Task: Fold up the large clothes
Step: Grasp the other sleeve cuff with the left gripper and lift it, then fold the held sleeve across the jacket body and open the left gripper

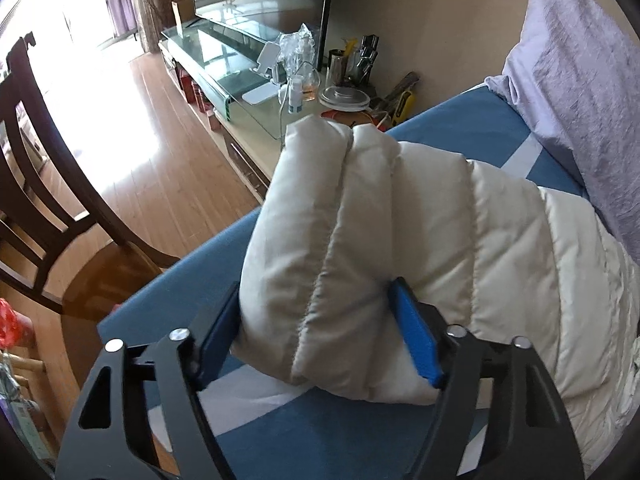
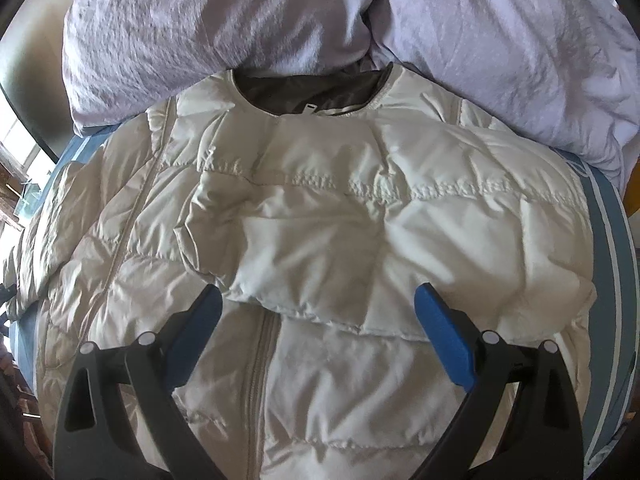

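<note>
1. a cream puffer jacket lies front up on a blue bed sheet, collar toward the lilac pillows; one sleeve is folded across the chest.
2. the other sleeve sticks out toward the bed's edge, and the left gripper has its blue pads pinching the padded cuff end from both sides.
3. the right gripper hovers over the jacket's middle, fingers spread wide, nothing between them.
4. beyond the bed stand a dark wooden chair and a glass tv stand on wood flooring.

Sunlit wood floor, dark chair
</note>
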`<state>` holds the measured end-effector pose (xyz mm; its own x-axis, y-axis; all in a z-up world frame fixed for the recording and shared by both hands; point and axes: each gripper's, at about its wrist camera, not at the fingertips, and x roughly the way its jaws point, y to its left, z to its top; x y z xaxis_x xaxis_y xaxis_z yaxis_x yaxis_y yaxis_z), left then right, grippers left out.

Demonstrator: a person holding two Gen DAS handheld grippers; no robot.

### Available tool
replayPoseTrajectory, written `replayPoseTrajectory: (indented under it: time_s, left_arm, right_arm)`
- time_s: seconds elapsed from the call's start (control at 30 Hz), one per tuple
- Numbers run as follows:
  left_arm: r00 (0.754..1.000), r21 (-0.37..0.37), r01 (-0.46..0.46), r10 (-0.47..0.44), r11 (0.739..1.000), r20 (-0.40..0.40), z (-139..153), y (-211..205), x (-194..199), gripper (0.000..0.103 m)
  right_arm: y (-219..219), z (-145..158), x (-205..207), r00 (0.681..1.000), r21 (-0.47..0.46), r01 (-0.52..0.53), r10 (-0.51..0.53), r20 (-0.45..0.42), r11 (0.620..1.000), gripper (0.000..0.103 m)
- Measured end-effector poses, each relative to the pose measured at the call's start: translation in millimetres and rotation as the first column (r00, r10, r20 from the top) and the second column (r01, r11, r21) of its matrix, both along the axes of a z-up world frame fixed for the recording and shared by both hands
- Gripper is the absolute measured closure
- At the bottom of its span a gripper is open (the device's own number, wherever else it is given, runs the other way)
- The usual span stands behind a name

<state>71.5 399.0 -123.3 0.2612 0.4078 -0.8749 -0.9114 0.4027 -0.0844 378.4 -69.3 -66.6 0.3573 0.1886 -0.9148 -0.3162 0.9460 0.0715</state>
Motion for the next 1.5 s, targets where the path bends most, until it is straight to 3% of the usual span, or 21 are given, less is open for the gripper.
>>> replayPoseTrajectory:
  time_s: [0.1,0.17,0.27,0.43,0.7,0.87,1.03,1.3,1.5]
  left_arm:
    - [1.0,0.01,0.016,-0.016,1.0,0.02,1,-5,1,0.051]
    - [0.999,0.004,0.025,-0.026,1.0,0.042,1,-6,2,0.069]
    - [0.997,-0.002,0.034,-0.034,0.999,0.069,3,-9,3,0.083]
    - [0.995,0.016,0.05,-0.051,0.999,0.091,21,-12,8,0.088]
    - [0.962,0.09,0.127,-0.145,0.988,0.231,91,-37,35,0.089]
    - [0.914,0.135,0.24,-0.271,0.961,0.303,133,-73,69,0.089]
    - [0.864,0.155,0.34,-0.373,0.927,0.338,155,-113,105,0.089]
    - [0.747,0.186,0.508,-0.538,0.841,0.391,180,-182,158,0.089]
    - [0.651,0.194,0.623,-0.64,0.758,0.409,184,-234,195,0.089]
  right_arm:
    - [-4,0,-1,1.0,0.0,0.011,-0.011,-0.004,1.0,0.006]
    - [-8,0,-3,1.0,0.0,0.018,-0.018,-0.006,1.0,0.006]
    - [-13,1,-6,1.0,0.001,0.026,-0.026,-0.006,1.0,0.006]
    - [-26,3,-11,0.999,0.006,0.045,-0.045,-0.004,0.999,0.006]
    - [-55,3,-17,0.995,0.029,0.102,-0.102,-0.014,0.994,0.006]
    - [-72,1,-25,0.991,0.043,0.133,-0.132,-0.022,0.99,0.006]
    - [-92,-1,-33,0.986,0.057,0.166,-0.165,-0.029,0.984,0.006]
    - [-130,1,-38,0.971,0.084,0.239,-0.237,-0.031,0.967,0.006]
    - [-154,0,-45,0.956,0.089,0.292,-0.29,-0.03,0.952,0.006]
